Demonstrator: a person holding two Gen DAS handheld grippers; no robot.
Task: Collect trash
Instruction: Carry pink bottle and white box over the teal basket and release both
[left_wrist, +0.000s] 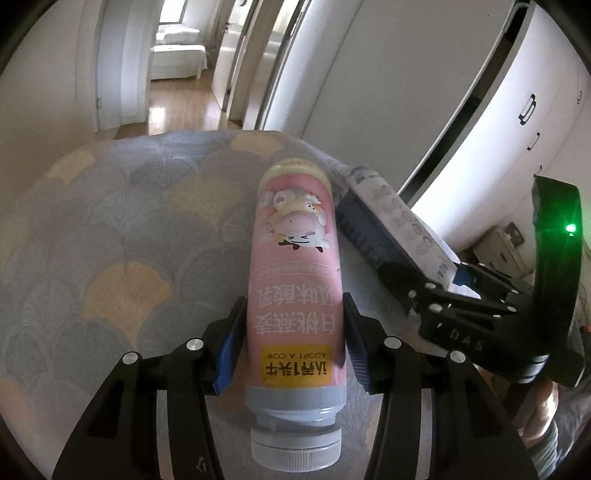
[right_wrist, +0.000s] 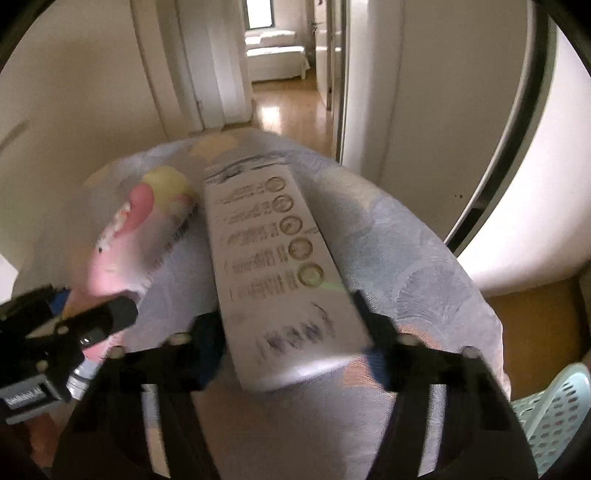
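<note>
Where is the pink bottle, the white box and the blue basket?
pink bottle (left_wrist: 293, 280): left wrist view, label middle.
white box (right_wrist: 280, 266): right wrist view, printed top face.
blue basket (right_wrist: 550, 410): right wrist view, holed wall.

"ADOPT A COW" on the yellow label of my pink plastic yoghurt bottle (left_wrist: 293, 280), upside down.

A bed cover (left_wrist: 110, 229) with a fan pattern carries a pink bottle (left_wrist: 293, 280) and a white carton (right_wrist: 280, 266), side by side.
</note>
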